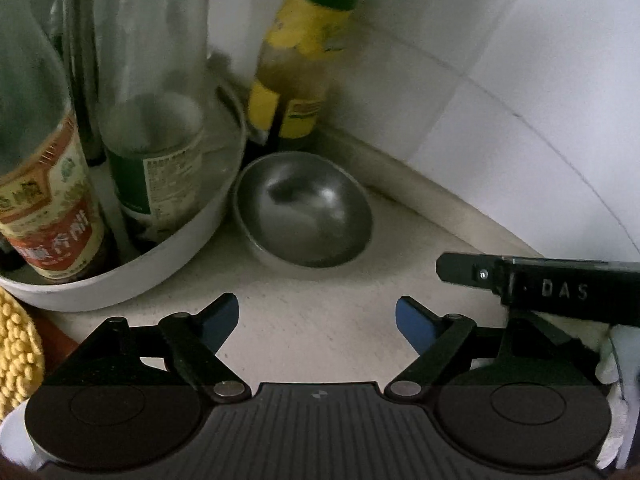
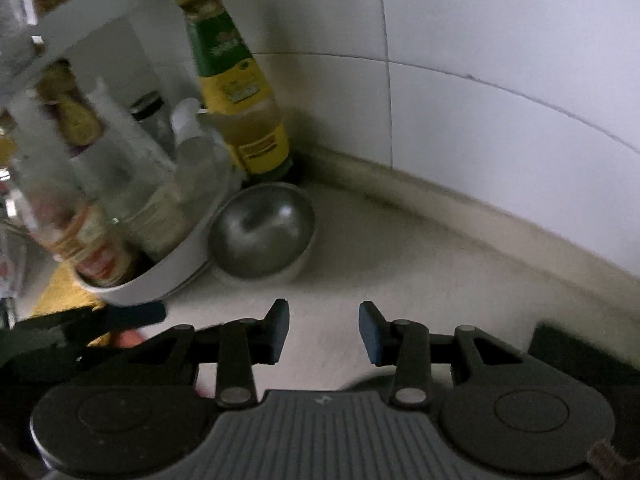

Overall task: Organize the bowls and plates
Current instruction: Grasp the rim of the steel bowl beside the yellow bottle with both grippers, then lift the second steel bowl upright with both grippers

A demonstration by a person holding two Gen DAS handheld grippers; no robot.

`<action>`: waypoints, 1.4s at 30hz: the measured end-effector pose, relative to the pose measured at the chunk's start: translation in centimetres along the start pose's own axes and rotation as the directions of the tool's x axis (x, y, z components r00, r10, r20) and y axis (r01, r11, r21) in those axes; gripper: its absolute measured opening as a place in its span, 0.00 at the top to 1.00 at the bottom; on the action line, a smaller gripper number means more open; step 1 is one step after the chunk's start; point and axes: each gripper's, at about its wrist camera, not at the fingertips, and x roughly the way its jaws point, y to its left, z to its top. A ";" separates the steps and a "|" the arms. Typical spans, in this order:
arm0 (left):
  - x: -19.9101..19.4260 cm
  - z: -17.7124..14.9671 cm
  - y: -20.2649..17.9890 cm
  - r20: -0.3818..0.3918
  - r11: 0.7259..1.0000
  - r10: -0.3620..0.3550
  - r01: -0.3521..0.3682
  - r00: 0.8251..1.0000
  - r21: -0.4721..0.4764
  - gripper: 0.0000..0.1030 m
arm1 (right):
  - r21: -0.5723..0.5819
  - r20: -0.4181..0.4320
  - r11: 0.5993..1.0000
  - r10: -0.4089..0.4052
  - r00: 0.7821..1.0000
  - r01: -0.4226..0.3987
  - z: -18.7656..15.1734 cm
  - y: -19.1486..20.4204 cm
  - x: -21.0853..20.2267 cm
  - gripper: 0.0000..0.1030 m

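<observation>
Cataloguing from largest to smallest, as I see it through both wrist cameras.

Counter (image 1: 320,320): pale stone top, running into a tiled wall corner; everything listed sits toward that back corner.

White caddy (image 1: 132,276): round, deep-walled tub, packed with upright sauce bottles, I judge so they cannot topple; it stands near the counter's back corner.

Yellow-labelled bottle (image 2: 240,96): green neck, stands alone in the very corner, tucked behind the bowl and out of the way.

Steel bowl (image 1: 304,208): the task's item. Empty, mouth up, resting on the counter, touching or just beside the caddy's wall, in front of the yellow-labelled bottle. Parked here, I judge, as its put-away spot.

Left gripper (image 1: 316,324): fingers spread wide, nothing between them, above bare counter short of the bowl.

Right gripper (image 2: 324,332): fingers parted by a narrower gap, nothing pinched, likewise over bare counter short of the bowl.

Yellow nubby cloth (image 1: 16,352): at the caddy's near side, partly hidden.
</observation>
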 end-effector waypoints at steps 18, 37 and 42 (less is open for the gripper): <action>5.8 2.1 2.1 0.001 0.954 0.154 -0.149 0.988 -0.260 0.13 | -0.007 -0.061 0.993 0.118 0.991 -0.119 5.7 -2.0 10.7 0.65; 8.6 2.6 -0.6 -0.059 0.992 0.124 -0.123 0.991 0.016 0.44 | -0.122 -0.187 0.983 0.110 0.976 -0.134 4.7 0.3 14.2 0.71; 8.2 1.2 -2.1 -0.108 0.995 0.062 -0.053 0.992 0.080 0.41 | -0.108 -0.219 0.985 0.110 0.969 -0.136 3.6 -0.8 12.8 0.72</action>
